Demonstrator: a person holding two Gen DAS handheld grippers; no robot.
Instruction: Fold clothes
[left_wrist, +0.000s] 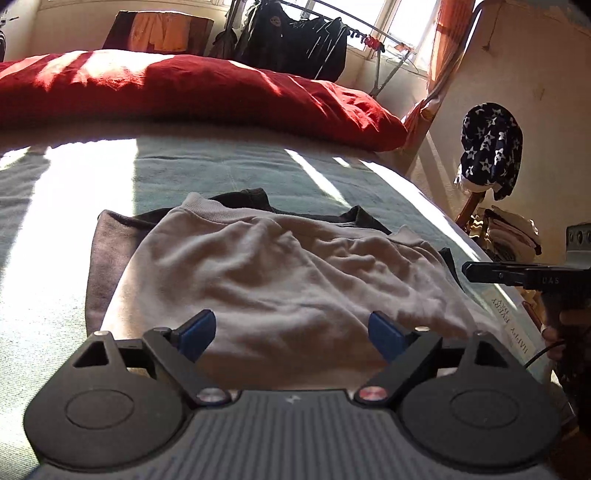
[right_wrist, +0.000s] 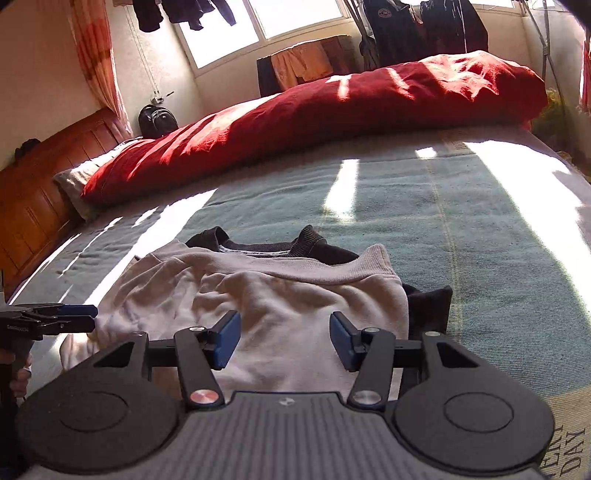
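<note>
A light grey sweatshirt (left_wrist: 280, 273) lies folded over on the teal bed cover, with its dark lining and collar (left_wrist: 255, 195) showing at the far edge. It also shows in the right wrist view (right_wrist: 280, 299), its dark collar (right_wrist: 273, 240) beyond. My left gripper (left_wrist: 293, 332) is open and empty, just above the near hem. My right gripper (right_wrist: 284, 338) is open and empty over the near edge. In the left wrist view the right gripper (left_wrist: 517, 275) shows side-on at the right. In the right wrist view the left gripper (right_wrist: 55, 317) shows at the left.
A red duvet (left_wrist: 192, 92) lies heaped along the far side of the bed (left_wrist: 229, 166). A wooden headboard (right_wrist: 40, 181) stands at the left in the right wrist view. A star-patterned garment (left_wrist: 491, 147) hangs off a chair beside the bed. Clothes hang on a rack (left_wrist: 295, 33) by the window.
</note>
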